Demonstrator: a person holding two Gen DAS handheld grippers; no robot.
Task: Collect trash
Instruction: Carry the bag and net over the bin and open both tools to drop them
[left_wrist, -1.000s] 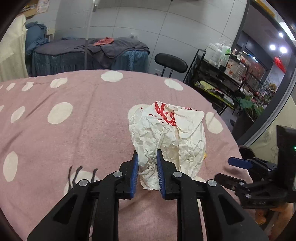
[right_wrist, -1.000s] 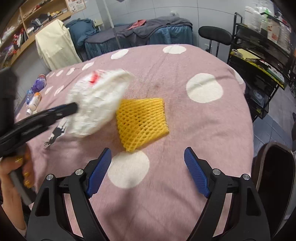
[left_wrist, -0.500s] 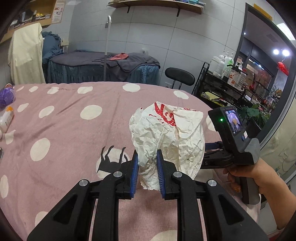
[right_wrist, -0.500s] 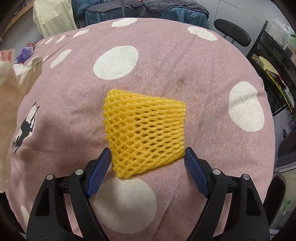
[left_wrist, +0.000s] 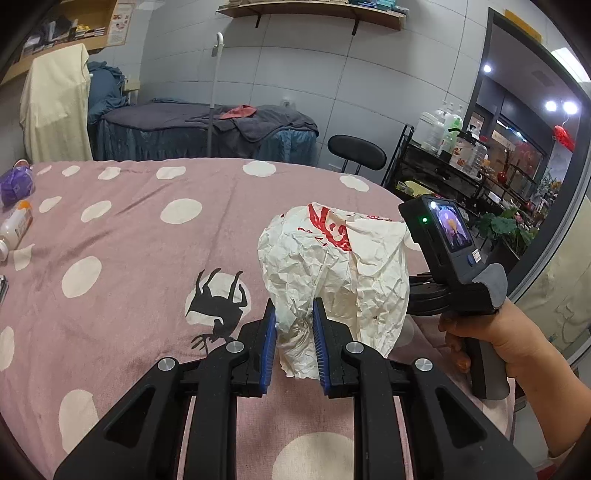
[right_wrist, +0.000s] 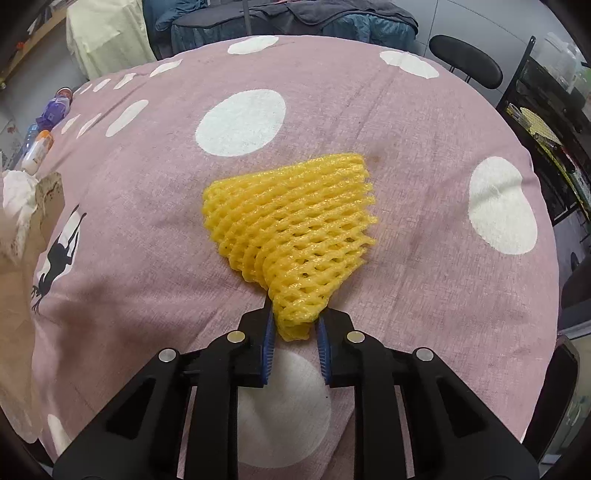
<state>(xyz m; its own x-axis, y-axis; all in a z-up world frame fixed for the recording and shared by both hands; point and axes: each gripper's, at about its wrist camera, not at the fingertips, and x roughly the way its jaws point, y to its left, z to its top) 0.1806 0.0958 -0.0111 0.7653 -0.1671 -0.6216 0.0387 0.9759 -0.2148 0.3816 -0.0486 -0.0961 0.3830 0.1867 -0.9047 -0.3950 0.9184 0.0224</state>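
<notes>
My left gripper (left_wrist: 294, 325) is shut on a crumpled white paper bag with red print (left_wrist: 336, 273) and holds it above the pink polka-dot tablecloth (left_wrist: 129, 251). My right gripper (right_wrist: 294, 325) is shut on the near corner of a yellow foam fruit net (right_wrist: 291, 229), whose far part still lies on the cloth (right_wrist: 406, 110). In the left wrist view the right gripper's body and the hand holding it (left_wrist: 458, 280) sit just right of the bag. An edge of the bag shows at the far left of the right wrist view (right_wrist: 18, 199).
A purple packet (left_wrist: 14, 182) and a small white bottle with an orange cap (left_wrist: 14, 225) lie at the table's far left; they also show in the right wrist view (right_wrist: 55, 107). A black stool (left_wrist: 356, 151) and a metal shelf rack (left_wrist: 443, 173) stand beyond the table's right edge.
My right gripper has moved onto the yellow net and closed on its near corner, bunching it. My left gripper has kept its hold on the paper bag and drawn back and up.
</notes>
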